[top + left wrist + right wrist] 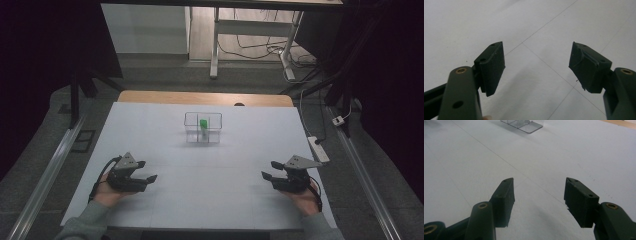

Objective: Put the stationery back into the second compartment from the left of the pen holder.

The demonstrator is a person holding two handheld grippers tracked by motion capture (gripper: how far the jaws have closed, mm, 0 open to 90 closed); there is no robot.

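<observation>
A clear plastic box (pixel 202 127) with an inner divider stands on the white tabletop (pixel 210 165), past its middle. A small green object (pixel 203 123) stands upright inside it. My left gripper (pixel 149 170) rests low at the near left, held by a hand, and points inward. Its jaws stand open with nothing between them, and bare table shows between them in the left gripper view (pixel 536 57). My right gripper (pixel 268 169) sits at the near right, also open and empty (pixel 539 188). The right gripper view has a corner of the clear box (pixel 524 125) far ahead.
A strip of the wooden table edge (pixel 205 97) shows beyond the white sheet. On the floor to the right lies a white power strip (pixel 318 149) with cables. A white desk frame (pixel 215 50) stands farther back. Metal rails (pixel 47 175) run along both sides.
</observation>
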